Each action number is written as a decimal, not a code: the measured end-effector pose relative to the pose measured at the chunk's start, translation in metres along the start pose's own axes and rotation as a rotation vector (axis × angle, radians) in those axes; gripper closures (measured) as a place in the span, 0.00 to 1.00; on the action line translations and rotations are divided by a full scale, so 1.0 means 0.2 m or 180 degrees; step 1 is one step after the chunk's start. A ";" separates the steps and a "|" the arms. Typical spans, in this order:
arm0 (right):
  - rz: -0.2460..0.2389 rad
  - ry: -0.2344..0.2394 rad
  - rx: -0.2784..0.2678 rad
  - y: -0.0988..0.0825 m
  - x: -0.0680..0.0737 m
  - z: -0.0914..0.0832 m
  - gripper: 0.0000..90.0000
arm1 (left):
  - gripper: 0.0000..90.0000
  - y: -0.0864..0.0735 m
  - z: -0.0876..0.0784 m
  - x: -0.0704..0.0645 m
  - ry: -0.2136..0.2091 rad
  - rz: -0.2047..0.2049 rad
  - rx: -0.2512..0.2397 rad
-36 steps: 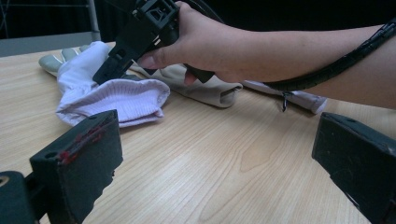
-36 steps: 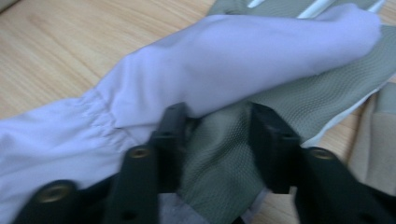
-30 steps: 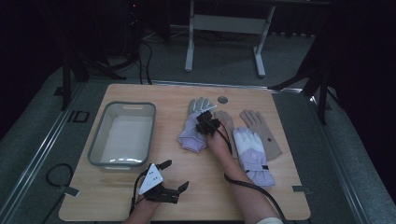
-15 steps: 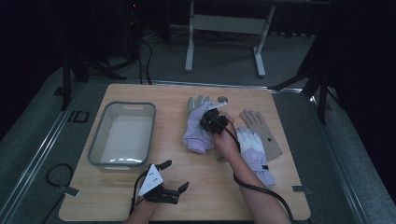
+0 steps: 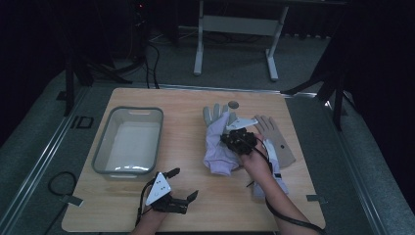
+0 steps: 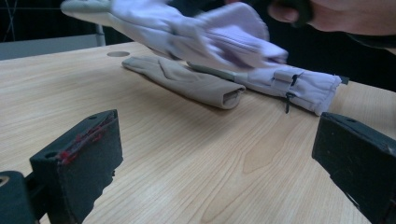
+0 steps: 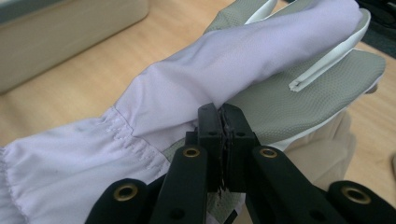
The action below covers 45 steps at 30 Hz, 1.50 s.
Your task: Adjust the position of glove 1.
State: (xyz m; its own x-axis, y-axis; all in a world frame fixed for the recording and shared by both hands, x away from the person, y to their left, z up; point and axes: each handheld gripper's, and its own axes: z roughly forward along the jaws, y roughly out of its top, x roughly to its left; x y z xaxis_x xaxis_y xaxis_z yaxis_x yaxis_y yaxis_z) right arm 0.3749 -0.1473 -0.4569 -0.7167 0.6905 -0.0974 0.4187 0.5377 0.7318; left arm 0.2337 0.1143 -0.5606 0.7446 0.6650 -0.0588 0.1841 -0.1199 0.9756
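The right tool (image 7: 223,140) pinches the pale lilac fabric glove with grey textured palm (image 7: 196,98), lifted off the wooden desk (image 5: 186,147). The left tool (image 6: 215,154) rests with jaws spread, gripping nothing.

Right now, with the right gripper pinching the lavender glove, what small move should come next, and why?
Probably carry the lavender glove leftward toward the grey tub. The right gripper is clamped on its fabric, part of it is lifted off the table, and the left gripper rests open.
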 end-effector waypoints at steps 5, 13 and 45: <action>-0.0053 -0.0037 0.0111 -0.11 0.05 -0.01 0.97 | 0.02 0.00 0.00 0.00 -0.0018 0.0005 0.0020; -0.0025 0.0032 0.0207 -0.25 0.06 0.03 0.97 | 0.02 0.00 0.00 0.00 -0.0021 -0.0013 0.0006; 0.0239 0.0141 -0.0029 -0.31 -0.07 -0.10 0.59 | 0.02 0.00 0.00 0.01 -0.0040 -0.0031 -0.0010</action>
State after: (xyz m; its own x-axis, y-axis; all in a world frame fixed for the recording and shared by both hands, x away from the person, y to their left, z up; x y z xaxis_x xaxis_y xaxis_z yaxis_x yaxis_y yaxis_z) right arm 0.3482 -0.1996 -0.4881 -0.7075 0.7066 -0.0121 0.4673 0.4806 0.7421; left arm 0.2344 0.1153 -0.5607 0.7507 0.6568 -0.0709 0.1894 -0.1112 0.9756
